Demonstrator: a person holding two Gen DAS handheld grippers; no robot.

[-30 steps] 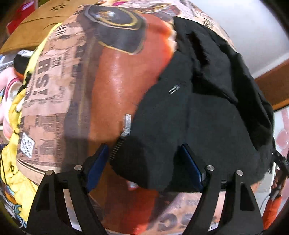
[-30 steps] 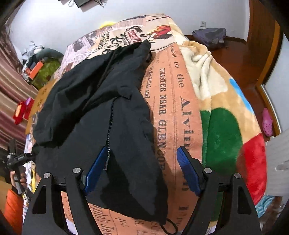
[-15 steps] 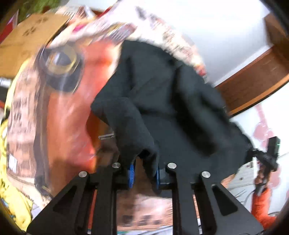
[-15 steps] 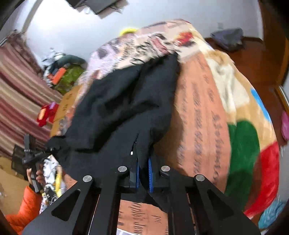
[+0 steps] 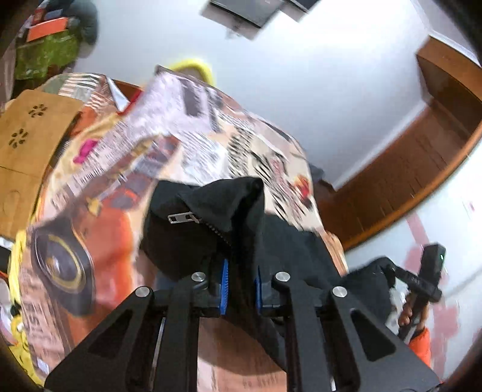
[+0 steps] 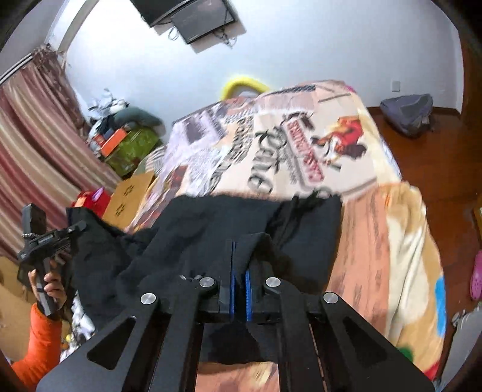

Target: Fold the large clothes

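Note:
A black zip-up jacket (image 5: 211,223) lies bunched on a bed with a newspaper-print blanket (image 5: 229,144). My left gripper (image 5: 240,288) is shut on a fold of the jacket beside its silver zipper pull (image 5: 180,217) and holds it raised. My right gripper (image 6: 239,292) is shut on another edge of the same jacket (image 6: 217,223), also raised. The jacket hangs between both grippers and drapes down toward the near bed edge. The other gripper (image 6: 45,241) shows at the left of the right wrist view.
A cardboard box (image 5: 27,135) stands left of the bed. A striped curtain (image 6: 36,144) and piled clutter (image 6: 126,141) are at the far left. A grey bag (image 6: 406,113) lies on the wooden floor. A wall screen (image 6: 195,15) hangs above.
Both grippers closed on the jacket's near edges and lifted them up from the bed. The views have tilted up toward the wall.

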